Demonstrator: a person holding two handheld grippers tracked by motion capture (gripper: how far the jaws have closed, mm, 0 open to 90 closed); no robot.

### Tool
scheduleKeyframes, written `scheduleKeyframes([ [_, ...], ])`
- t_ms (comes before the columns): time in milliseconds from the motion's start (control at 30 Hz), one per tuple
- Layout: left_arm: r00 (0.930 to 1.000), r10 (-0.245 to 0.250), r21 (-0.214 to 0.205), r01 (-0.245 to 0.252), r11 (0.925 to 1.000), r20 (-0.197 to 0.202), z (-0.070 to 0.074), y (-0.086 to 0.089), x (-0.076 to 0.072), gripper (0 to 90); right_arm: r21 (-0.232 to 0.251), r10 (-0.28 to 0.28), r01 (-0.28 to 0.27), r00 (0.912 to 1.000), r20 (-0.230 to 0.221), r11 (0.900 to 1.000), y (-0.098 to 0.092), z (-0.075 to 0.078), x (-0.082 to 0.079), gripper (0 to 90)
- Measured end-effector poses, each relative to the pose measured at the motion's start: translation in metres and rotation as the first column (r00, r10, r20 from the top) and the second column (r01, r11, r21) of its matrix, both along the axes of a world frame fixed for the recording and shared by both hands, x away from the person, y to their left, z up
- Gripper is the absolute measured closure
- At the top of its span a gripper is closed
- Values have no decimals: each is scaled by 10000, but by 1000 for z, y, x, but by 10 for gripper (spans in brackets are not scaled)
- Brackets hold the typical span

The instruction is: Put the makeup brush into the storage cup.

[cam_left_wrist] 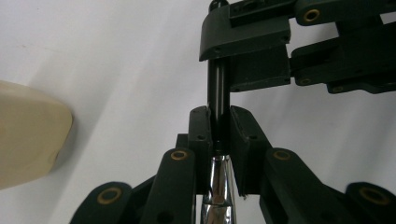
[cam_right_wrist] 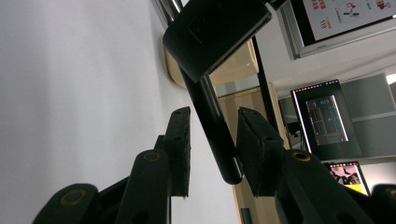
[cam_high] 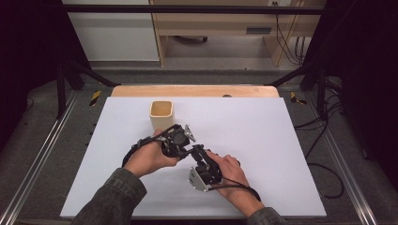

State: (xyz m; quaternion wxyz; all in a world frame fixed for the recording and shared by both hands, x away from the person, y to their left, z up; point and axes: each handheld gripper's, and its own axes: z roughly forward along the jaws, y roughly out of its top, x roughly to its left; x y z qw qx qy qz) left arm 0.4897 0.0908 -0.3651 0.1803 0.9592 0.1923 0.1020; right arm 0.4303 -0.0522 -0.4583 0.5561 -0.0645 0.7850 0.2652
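Black-and-chrome rod (cam_left_wrist: 218,88): held above the middle of the tabletop (cam_high: 263,140), just near of the cup, between the two tools; black shaft at one end, polished chrome section at the other.
Left tool (cam_left_wrist: 219,119): jaws narrow, both pads clamped on the rod where the black shaft meets the chrome.
Right tool (cam_right_wrist: 212,121): jaws partly apart around the free black end of the rod; a gap shows beside the pad on the left of the right gripper view, so there is no firm grip.
Tool positions: tips meet at mid-tabletop, the left tool to the far left and the right tool to the near right.
Cup (cam_high: 161,115): cream, upright, open top, far of the left tool.
Tabletop cover: plain white, unmarked.
Writing: wall poster (cam_right_wrist: 345,14) with red print and a lit monitor (cam_right_wrist: 327,119), both too small to read; no brand is legible on either tool.
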Motion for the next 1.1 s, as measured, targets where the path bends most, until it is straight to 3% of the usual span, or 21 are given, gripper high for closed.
scheduleKeyframes([
  [667, 10000, -48, -27, 48, 10000, 8, 0, 1, -1, 789, -485, 171, -167, 9998, 76, 9987, -1, 0, -1, 740],
  [1100, 10000, -30, -116, 31, 9999, 56, 0, 2, -2, 783, -641, 333, -363, 9983, -471, 9973, 0, -4, 0, 792],
])
